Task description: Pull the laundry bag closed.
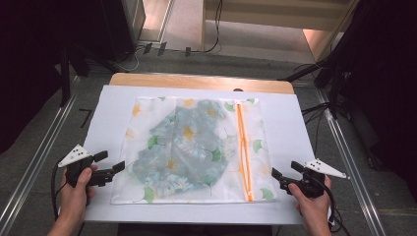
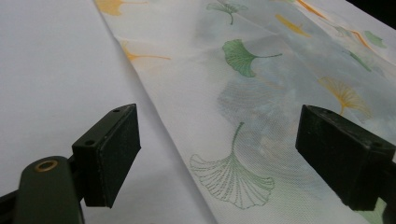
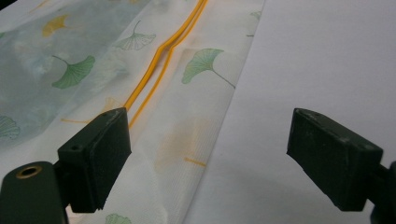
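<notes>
We hold the left gripper [image 1: 107, 166] and right gripper [image 1: 285, 173] with fingers wide, empty, beside the mesh bag [image 1: 194, 147] lying flat mid-table [image 1: 295, 128]. To do well, we should probably pinch only its edges, clear of the orange zipper [image 1: 243, 152].

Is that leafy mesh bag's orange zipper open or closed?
Open, at least partly. The zipper shows as two orange lines with a gap between them on the bag, which lies flat with bluish fabric inside.

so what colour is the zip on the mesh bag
Orange. The zip runs as two thin orange lines along the white leaf-print bag, clearest in the right gripper view.
</notes>
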### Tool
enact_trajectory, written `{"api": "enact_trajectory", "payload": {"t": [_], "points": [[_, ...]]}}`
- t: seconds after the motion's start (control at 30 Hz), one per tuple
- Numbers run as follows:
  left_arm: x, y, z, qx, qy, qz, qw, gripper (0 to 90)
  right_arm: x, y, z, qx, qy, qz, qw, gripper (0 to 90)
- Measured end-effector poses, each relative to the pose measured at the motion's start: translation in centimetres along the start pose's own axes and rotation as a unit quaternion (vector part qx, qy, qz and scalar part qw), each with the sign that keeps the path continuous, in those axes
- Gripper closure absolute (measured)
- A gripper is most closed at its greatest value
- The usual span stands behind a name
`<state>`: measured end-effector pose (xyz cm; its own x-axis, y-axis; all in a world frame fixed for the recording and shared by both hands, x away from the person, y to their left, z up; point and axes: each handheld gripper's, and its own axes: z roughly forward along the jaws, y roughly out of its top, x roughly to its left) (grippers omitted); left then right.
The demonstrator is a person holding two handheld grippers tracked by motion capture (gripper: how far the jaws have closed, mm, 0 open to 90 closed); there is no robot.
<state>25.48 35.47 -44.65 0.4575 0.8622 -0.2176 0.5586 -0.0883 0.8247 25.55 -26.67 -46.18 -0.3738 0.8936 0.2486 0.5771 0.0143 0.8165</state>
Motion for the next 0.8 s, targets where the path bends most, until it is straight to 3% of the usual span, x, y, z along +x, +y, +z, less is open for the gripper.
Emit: {"api": "enact_trajectory", "payload": {"t": [0.17, 0.2, 0.27, 0.3, 0.33, 0.37, 0.4, 0.43, 0.47, 0.57, 0.6, 0.8], "points": [[-1.0, 0.4, 0.2, -0.010, 0.000, -0.005, 0.9999, 14.3, 0.4, 0.0, -0.1, -0.001, -0.004, -0.005, 1.0000, 18.0], [-1.2, 0.5, 0.2, -0.013, -0.002, -0.008, 0.9999, 17.4, 0.6, 0.0, -0.2, -0.002, -0.010, -0.007, 0.9999, 24.4], [-2.0, 0.7, 0.5, -0.013, 0.001, -0.008, 0.9999, 27.3, 0.8, 0.0, -0.3, -0.002, -0.013, -0.006, 0.9999, 27.8], [-2.4, 0.8, 0.6, -0.013, -0.001, -0.006, 0.9999, 27.3, 0.9, 0.0, -0.3, -0.003, -0.013, -0.006, 0.9999, 29.4], [-2.8, 0.8, 0.7, -0.014, -0.004, -0.003, 0.9999, 42.1, 1.1, 0.0, -0.3, -0.001, -0.016, -0.006, 0.9999, 31.8], [-3.2, 0.9, 0.9, -0.013, -0.005, 0.000, 0.9999, 42.1, 1.1, 0.0, -0.3, -0.001, -0.016, -0.006, 0.9999, 31.8], [-3.6, 1.0, 1.3, -0.010, -0.009, -0.001, 0.9999, 55.6, 1.3, -0.1, -0.2, 0.003, -0.015, -0.008, 0.9998, 35.4], [-3.9, 1.1, 1.5, -0.006, -0.012, -0.004, 0.9999, 60.4, 1.3, -0.1, -0.2, 0.004, -0.014, -0.009, 0.9998, 36.9], [-4.2, 1.1, 1.7, -0.003, -0.019, -0.008, 0.9998, 60.4, 1.3, -0.1, -0.2, 0.004, -0.014, -0.009, 0.9998, 36.9], [-5.3, 1.3, 2.6, 0.008, -0.042, 0.002, 0.9991, 72.9, 1.5, -0.3, -0.1, 0.009, -0.006, -0.011, 0.9999, 42.1], [-5.8, 1.3, 2.9, 0.011, -0.048, 0.003, 0.9988, 79.4, 1.6, -0.5, 0.1, 0.014, 0.008, -0.015, 0.9998, 44.9], [-8.4, 1.7, 4.6, 0.024, -0.082, 0.019, 0.9961, 90.0, 2.2, -0.7, 0.5, 0.029, 0.024, -0.023, 0.9990, 52.2]]}}
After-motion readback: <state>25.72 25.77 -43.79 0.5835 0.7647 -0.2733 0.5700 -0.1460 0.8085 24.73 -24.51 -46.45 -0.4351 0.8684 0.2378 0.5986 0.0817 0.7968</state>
